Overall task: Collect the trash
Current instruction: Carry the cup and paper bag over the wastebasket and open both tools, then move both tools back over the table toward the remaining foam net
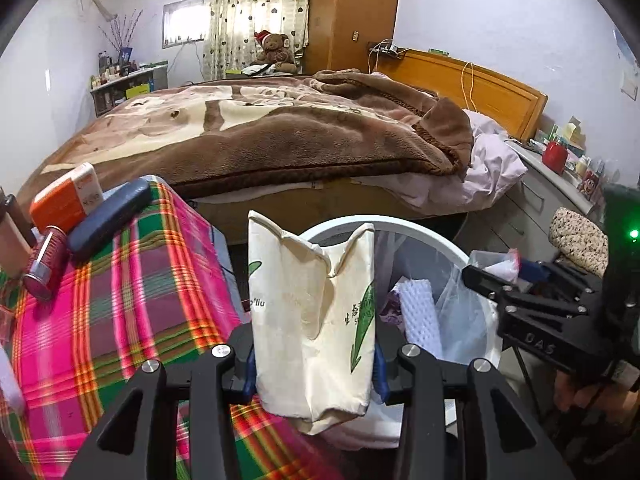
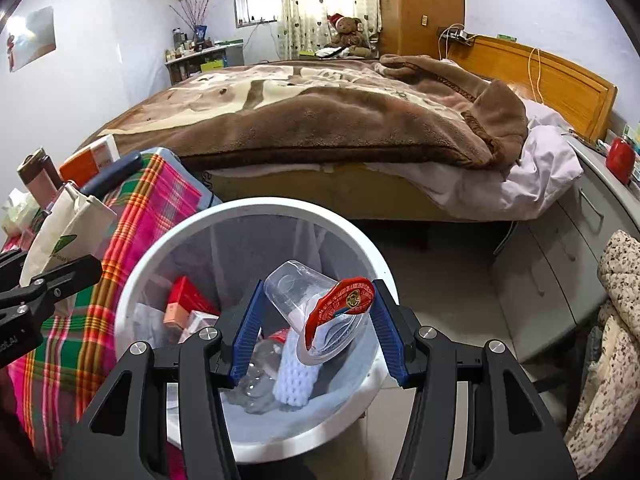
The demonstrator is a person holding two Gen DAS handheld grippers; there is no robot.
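Right wrist view: right gripper (image 2: 316, 330) fingers clamp a clear plastic cup (image 2: 316, 312) above the white bin (image 2: 256, 208) at frame centre; left gripper (image 1: 314, 364) fingers grip a cream carton (image 1: 312, 312) beside the plaid-covered surface (image 1: 132, 280), the bed (image 2: 320, 120) behind.

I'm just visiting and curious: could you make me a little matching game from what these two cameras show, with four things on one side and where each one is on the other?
Things:
1. cream paper bag
2. clear plastic cup
3. teddy bear
4. white foam net

Places:
A. lying inside the white bin
B. far side of the bed, by the curtain
C. clamped in the left gripper
D. between the right gripper's fingers, above the bin

Pairs: 1-C, 2-D, 3-B, 4-A
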